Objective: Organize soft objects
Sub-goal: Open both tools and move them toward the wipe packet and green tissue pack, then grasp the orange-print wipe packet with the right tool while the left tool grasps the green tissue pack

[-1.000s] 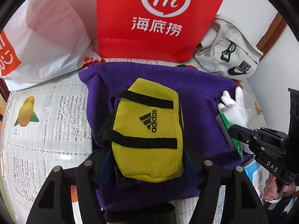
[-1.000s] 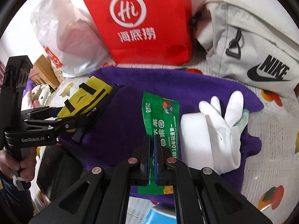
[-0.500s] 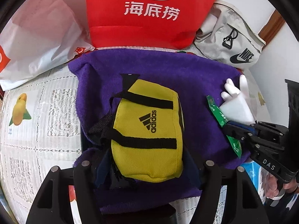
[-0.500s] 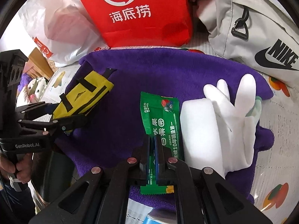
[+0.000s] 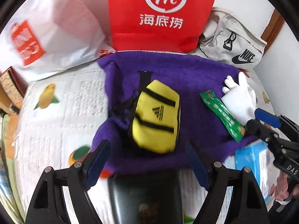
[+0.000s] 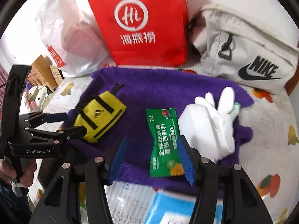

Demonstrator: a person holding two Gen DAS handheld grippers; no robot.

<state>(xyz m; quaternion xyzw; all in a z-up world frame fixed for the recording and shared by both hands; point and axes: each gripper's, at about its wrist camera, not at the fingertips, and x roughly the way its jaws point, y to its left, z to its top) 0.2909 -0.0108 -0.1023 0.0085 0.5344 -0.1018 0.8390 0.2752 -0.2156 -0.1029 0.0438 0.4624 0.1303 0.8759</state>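
On the purple towel spread over the fruit-print tablecloth, a yellow Adidas pouch lies near the towel's left side, its black strap trailing toward the far edge. The left gripper hangs just short of the pouch with its blue-padded jaws spread wide on either side of the near end, touching nothing. To the right on the same towel rests a green snack packet, and just beside it a white block partly covered by a white glove whose fingers point toward the back. The right gripper is likewise open wide and empty; its right finger sits close against the packet's right edge, while the left finger stands apart over bare towel. Behind the towel a red Hi paper bag stands upright, with a white plastic bag at its left and a grey Nike bag at its right. At the table's near edge, under the right gripper, lies a light blue box.
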